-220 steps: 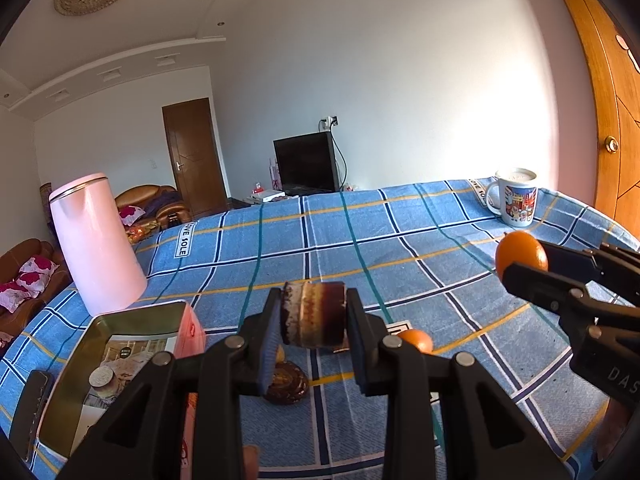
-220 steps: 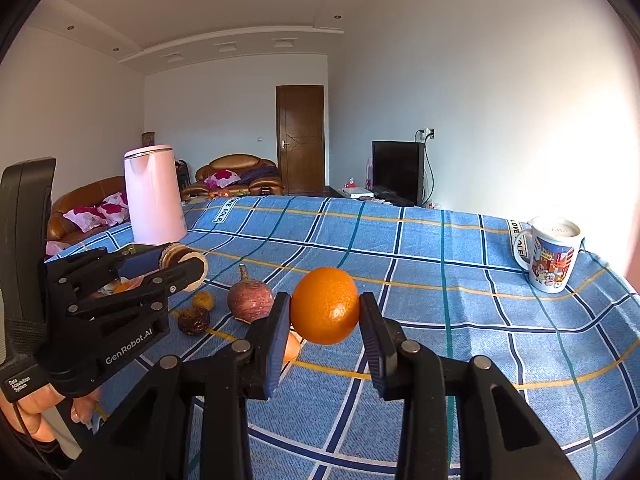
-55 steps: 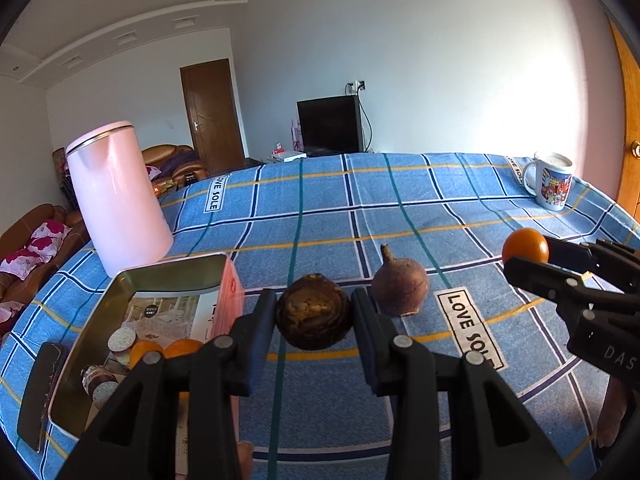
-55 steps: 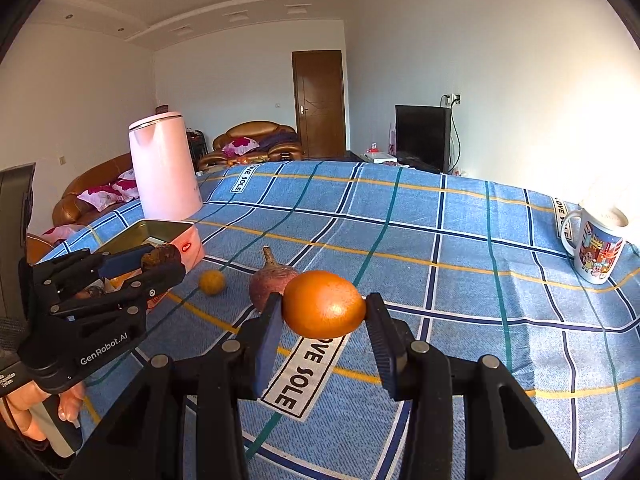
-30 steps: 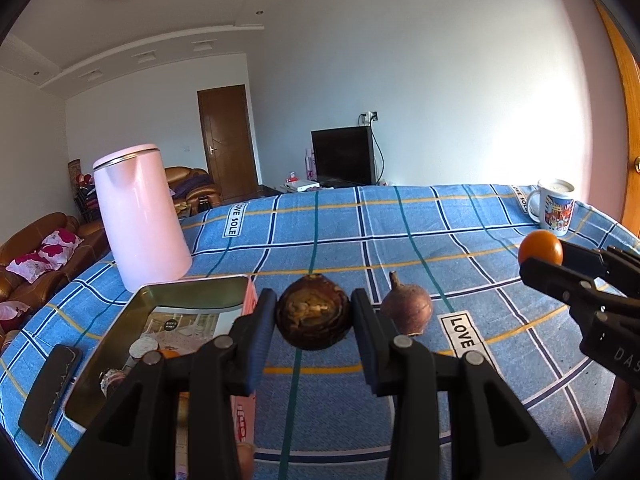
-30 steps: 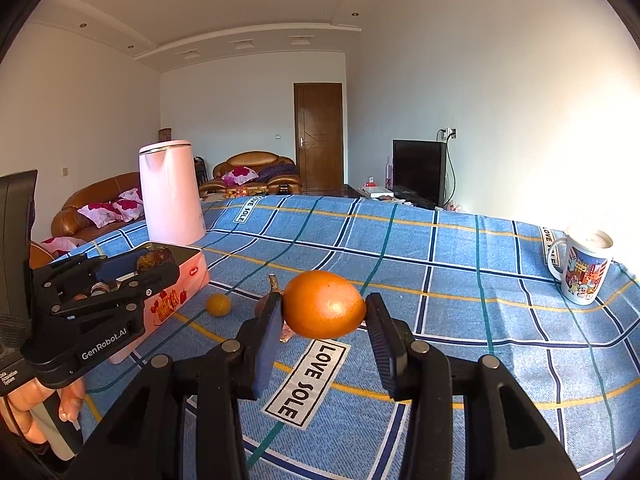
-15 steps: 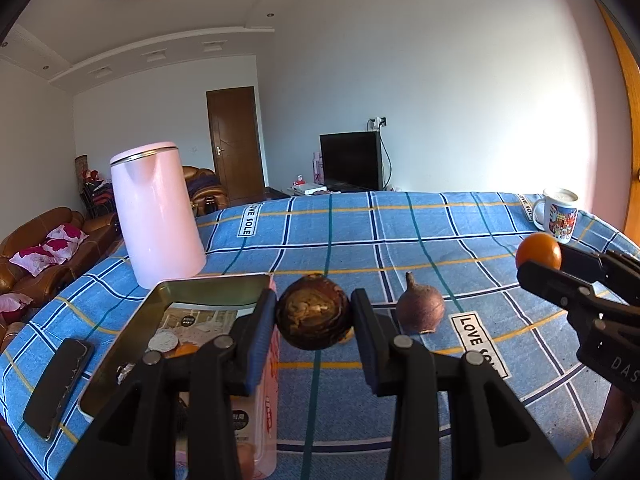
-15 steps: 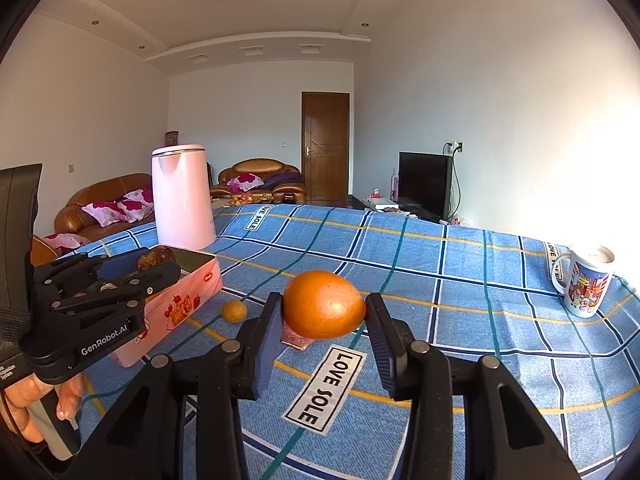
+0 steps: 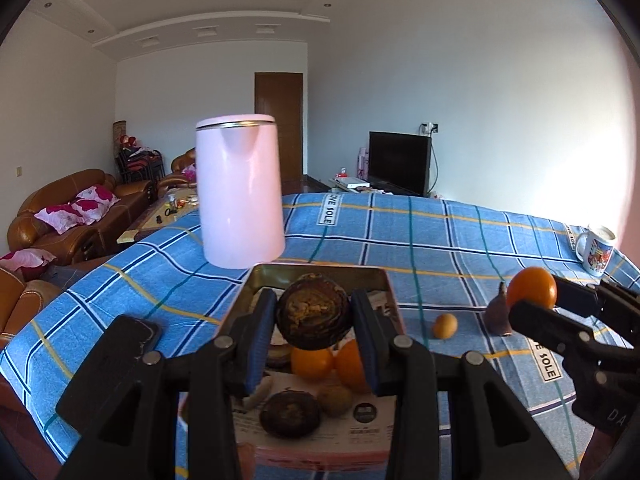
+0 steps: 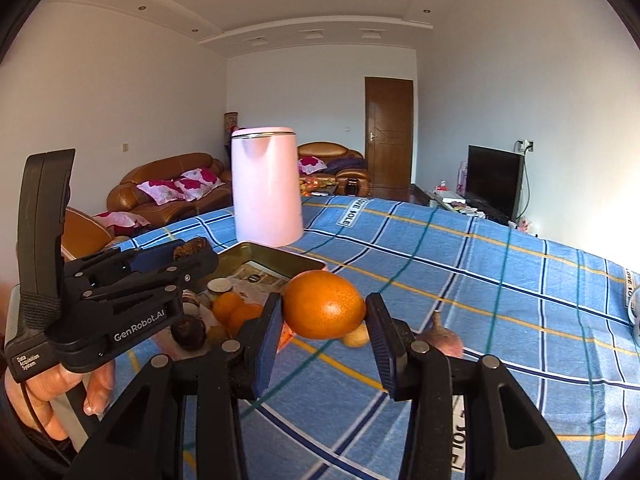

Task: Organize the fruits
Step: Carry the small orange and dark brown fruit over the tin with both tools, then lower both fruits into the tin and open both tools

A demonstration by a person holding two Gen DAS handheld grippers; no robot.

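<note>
Our left gripper (image 9: 313,322), clamped on a brown fruit (image 9: 313,316), hangs directly above the tin (image 9: 384,280), nearer than our orange-holding right gripper (image 10: 323,322).

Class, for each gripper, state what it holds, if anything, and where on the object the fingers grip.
The left gripper clamps a dark brown round fruit across its sides. The right gripper clamps an orange across its sides.
</note>
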